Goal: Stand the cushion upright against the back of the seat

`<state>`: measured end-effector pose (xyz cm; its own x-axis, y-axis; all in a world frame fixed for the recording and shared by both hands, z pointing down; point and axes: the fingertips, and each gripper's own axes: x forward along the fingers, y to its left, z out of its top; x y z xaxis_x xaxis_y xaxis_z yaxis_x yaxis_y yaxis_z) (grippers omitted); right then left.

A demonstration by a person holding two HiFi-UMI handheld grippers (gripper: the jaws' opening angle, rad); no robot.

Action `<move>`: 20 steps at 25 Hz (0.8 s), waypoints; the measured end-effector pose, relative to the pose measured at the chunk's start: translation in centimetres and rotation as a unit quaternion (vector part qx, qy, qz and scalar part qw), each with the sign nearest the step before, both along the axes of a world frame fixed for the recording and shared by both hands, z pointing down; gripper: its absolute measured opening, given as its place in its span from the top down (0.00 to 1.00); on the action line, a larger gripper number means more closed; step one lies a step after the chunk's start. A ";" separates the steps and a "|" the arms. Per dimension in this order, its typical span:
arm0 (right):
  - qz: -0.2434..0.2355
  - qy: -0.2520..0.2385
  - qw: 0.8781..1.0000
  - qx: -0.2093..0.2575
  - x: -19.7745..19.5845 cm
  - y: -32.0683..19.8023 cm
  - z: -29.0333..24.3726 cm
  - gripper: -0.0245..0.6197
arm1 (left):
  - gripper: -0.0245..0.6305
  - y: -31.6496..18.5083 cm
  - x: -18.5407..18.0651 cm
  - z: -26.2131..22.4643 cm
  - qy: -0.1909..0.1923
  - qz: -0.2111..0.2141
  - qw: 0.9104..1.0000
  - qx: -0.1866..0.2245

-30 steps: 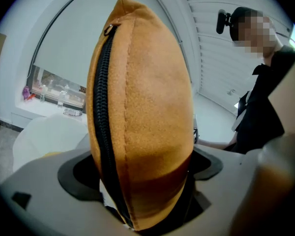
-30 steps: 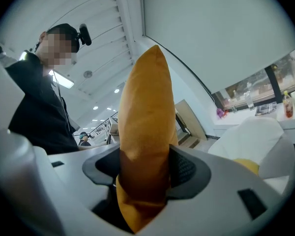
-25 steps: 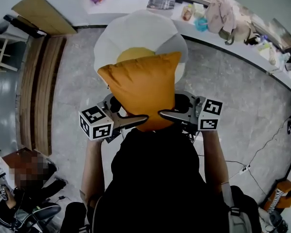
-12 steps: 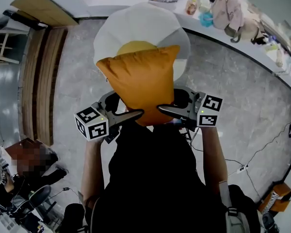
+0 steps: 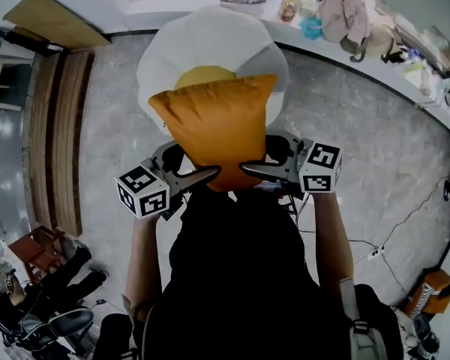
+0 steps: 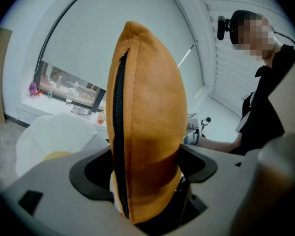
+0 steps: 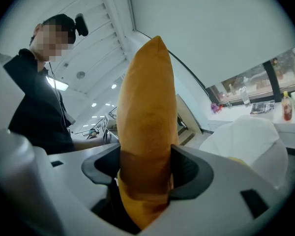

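Observation:
An orange cushion [image 5: 214,122] with a black zipper along one edge [image 6: 119,132] hangs on edge in the air in front of me. My left gripper [image 5: 189,178] is shut on its lower left corner, and its jaws have just been closing on the fabric [image 6: 147,171]. On the lower right corner my right gripper [image 5: 256,169] is shut, its pads denting the cushion [image 7: 145,173]. Beyond and below stands the white round seat [image 5: 210,40] with a yellow pad [image 5: 201,76], partly hidden by the cushion.
A white counter [image 5: 345,51] curves along the back with bottles, bags and a magazine. A wooden bench [image 5: 60,126] runs along the left. Cables [image 5: 405,238] trail over the grey floor at the right. A seated person's legs [image 5: 52,283] show at lower left.
Both grippers have carried the cushion a little forward and down toward the white seat. The grip on both corners stays the same.

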<state>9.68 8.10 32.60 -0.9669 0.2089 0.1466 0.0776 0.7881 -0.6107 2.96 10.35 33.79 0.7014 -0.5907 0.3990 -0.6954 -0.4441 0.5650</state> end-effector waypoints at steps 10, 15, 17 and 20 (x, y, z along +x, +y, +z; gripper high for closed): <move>-0.030 0.092 0.995 0.035 -6.3 -1.0 2.3 0.49 | 0.33 -1.6 -6.3 1.8 -0.035 0.037 0.999 0.000; -0.041 0.126 0.991 0.030 -10.3 -1.8 3.4 0.49 | 0.33 -2.7 -10.3 2.6 -0.043 0.052 0.998 0.001; -0.041 0.142 0.989 0.029 -11.9 -2.0 3.8 0.49 | 0.33 -3.0 -11.9 3.1 -0.042 0.059 0.997 -0.001; -0.042 0.172 0.984 0.034 -13.7 -2.6 4.7 0.49 | 0.33 -3.7 -13.7 3.8 -0.045 0.070 0.997 -0.001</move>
<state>-4.01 5.54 37.25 -0.8372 0.2636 0.4791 -0.0589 0.8276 -0.5582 -10.76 6.65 37.62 0.7375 -0.4889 0.4659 -0.6754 -0.5382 0.5042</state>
